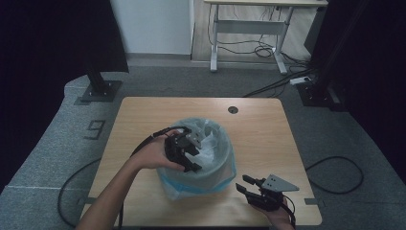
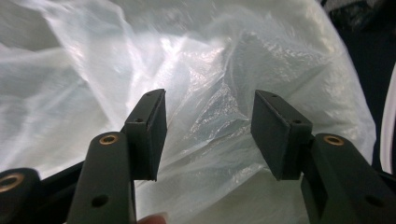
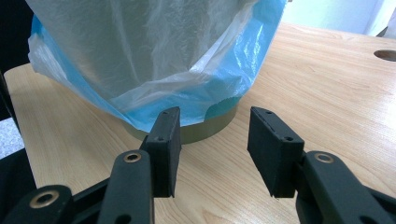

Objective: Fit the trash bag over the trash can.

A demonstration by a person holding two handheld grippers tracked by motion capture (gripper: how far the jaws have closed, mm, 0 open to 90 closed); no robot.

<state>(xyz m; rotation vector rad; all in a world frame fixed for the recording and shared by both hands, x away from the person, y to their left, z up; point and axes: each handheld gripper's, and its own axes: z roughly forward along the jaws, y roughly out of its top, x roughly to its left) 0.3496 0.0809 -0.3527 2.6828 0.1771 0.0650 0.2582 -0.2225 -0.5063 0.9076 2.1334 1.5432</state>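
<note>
A round bin (image 1: 201, 163) stands in the middle of the wooden table, lined with a thin clear bag over a blue one (image 3: 154, 56). My left gripper (image 1: 191, 155) reaches over the bin's near left rim and down into its mouth. In the left gripper view its jaws stand open, with crinkled clear bag film (image 2: 210, 107) just beyond them and nothing pinched. My right gripper (image 1: 245, 184) rests low at the table's front right, pointing toward the bin's base (image 3: 205, 128). Its jaws are open and empty over bare wood.
The table (image 1: 268, 139) has a round cable hole (image 1: 233, 109) near its far edge. Cables trail off both sides onto the grey carpet. A white desk frame (image 1: 249, 28) and dark stands stand beyond the table.
</note>
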